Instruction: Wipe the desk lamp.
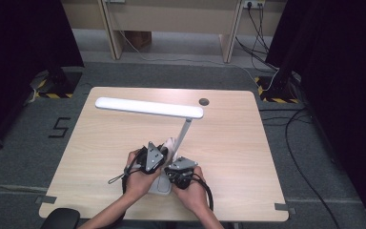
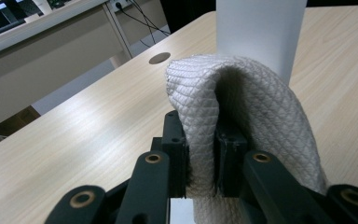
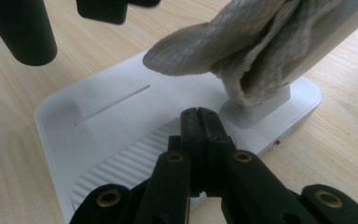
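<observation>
High view: desk lamp (image 1: 181,136) base near table (image 1: 100,143) front edge.
Left gripper view: left gripper (image 2: 200,140) clamped on quilted cloth (image 2: 242,107) at lamp stem, likely wiping.
Right gripper view: right gripper (image 3: 199,116) jaws together, pressing lamp base (image 3: 102,121), likely steadying.

Lamp post (image 1: 183,133) rises right ahead of my left gripper (image 1: 158,153), cloth (image 2: 242,116) bunched against it. Lamp head (image 1: 148,108) spans overhead across table middle, blocks lifting straight up there. Lamp base (image 3: 121,121) lies under my right gripper (image 3: 200,114), tips over ribbed patch. Table (image 1: 100,143) left of my hands bare, also right side and far corners: wide room there.
</observation>
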Demonstrator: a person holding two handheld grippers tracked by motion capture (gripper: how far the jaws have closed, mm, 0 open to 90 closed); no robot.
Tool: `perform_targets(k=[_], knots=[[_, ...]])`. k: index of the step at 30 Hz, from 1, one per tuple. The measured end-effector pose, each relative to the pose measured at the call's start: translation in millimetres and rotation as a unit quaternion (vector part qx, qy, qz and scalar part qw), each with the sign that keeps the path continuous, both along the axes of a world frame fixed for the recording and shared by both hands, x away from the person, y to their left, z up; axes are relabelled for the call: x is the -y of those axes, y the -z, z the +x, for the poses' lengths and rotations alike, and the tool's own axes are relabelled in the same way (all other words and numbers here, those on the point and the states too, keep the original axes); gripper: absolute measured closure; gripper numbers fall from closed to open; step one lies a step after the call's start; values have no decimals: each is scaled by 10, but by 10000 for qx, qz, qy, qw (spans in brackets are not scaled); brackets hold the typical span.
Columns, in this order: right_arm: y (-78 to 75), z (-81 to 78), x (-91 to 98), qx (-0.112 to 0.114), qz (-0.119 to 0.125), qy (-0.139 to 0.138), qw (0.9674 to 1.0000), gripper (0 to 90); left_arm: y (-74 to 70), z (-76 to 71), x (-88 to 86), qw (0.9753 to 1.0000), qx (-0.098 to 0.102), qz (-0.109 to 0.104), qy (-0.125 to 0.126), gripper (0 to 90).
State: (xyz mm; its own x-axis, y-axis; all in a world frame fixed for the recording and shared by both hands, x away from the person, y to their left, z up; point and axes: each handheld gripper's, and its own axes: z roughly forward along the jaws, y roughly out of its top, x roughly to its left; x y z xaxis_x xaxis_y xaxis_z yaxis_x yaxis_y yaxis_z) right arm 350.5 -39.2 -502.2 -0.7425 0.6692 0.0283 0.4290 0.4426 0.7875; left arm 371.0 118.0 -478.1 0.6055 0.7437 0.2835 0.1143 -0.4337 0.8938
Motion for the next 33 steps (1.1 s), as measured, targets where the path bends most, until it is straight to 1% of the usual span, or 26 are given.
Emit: perform_targets(k=[5,10,11,14,17,18,23,30,33], knots=[[0,0,0,4,-6,-5,10000,900,51,5,-13,9999,-52,92,-22,769],[0,0,0,4,-8,-6,10000,900,88,12,-19,9999,-96,115,-32,769],[0,0,0,6,-9,-5,10000,900,89,13,-25,9998,-120,160,-21,769],[-1,0,-1,4,-9,-5,10000,900,106,16,-26,9998,-141,155,-23,770],[-2,0,-1,-5,-10,-8,10000,900,113,20,-33,9996,-151,224,-26,770],[-3,0,-1,-2,-12,-9,10000,900,120,22,-30,9997,-165,204,-31,769],[-1,-1,-1,0,-4,-5,10000,900,141,33,-36,9994,-186,274,-30,770],[-3,-1,-2,1,-16,-10,10000,900,163,43,-43,9991,-276,325,4,771],[-4,-1,-3,0,-18,-11,10000,900,171,41,-41,9990,-285,337,0,773]])
